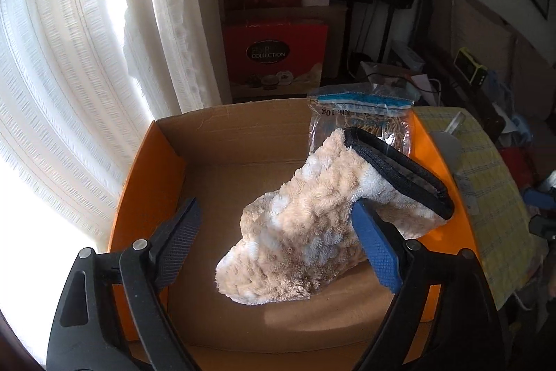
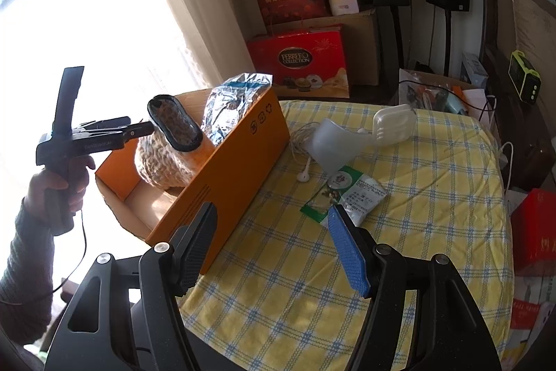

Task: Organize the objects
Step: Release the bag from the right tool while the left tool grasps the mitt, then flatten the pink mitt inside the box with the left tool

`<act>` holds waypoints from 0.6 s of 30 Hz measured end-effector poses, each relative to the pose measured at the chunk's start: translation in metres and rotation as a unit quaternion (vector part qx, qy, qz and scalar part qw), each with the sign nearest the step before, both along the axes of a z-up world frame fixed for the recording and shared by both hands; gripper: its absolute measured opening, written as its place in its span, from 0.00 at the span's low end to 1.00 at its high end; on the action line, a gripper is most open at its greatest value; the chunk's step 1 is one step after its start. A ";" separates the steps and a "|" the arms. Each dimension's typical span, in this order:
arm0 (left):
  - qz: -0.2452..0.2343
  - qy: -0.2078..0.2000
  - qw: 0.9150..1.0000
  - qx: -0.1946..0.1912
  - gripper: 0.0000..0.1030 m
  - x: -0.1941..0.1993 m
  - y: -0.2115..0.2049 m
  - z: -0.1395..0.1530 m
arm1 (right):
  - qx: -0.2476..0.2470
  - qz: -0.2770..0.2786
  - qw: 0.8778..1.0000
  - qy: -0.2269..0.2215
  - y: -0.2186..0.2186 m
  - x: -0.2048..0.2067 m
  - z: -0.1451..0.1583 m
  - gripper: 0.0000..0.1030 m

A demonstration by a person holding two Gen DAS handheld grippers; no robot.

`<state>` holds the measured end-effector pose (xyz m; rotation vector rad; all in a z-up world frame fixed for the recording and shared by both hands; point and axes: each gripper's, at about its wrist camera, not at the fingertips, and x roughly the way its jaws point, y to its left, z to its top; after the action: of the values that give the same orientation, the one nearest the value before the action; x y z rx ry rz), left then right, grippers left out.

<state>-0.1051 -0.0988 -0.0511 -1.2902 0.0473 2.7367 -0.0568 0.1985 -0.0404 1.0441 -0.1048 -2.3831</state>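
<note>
left gripper (image 1: 278, 239) spread | fluffy mitt (image 1: 312, 225) between fingers | in box (image 1: 146, 169)

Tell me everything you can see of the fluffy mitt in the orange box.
The fluffy mitt looks like plush chenille, beige mottled with white, with a black banded cuff gaping open. It lies inside the orange cardboard box, cuff raised toward the right wall, beside a clear plastic bag. The left gripper is open around it; whether its blue finger touches the pile is unclear.
</note>
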 end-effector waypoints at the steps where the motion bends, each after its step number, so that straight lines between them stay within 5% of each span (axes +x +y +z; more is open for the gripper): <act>1: -0.010 -0.008 1.000 0.014 0.66 -0.001 0.000 -0.001 | 0.000 0.000 1.000 0.000 0.000 0.000 0.000 0.66; 3: -0.022 -0.031 0.998 0.047 0.41 -0.006 -0.001 -0.005 | -0.002 -0.003 1.000 -0.002 0.002 -0.001 -0.001 0.66; 7: -0.016 -0.040 0.998 0.048 0.20 -0.010 -0.001 -0.010 | -0.012 -0.008 1.000 -0.008 0.007 -0.001 -0.002 0.66; 13: -0.016 -0.028 0.998 0.053 0.09 -0.004 0.000 -0.006 | -0.011 -0.011 1.000 -0.012 0.009 -0.002 -0.005 0.66; 18: -0.005 0.014 0.998 0.054 0.08 0.008 -0.008 0.029 | -0.013 -0.012 1.000 -0.013 0.010 -0.002 -0.006 0.66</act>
<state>-0.0976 -0.1071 -0.0225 -1.2217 -0.0897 2.7076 -0.0592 0.2087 -0.0460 1.0680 -0.1590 -2.3840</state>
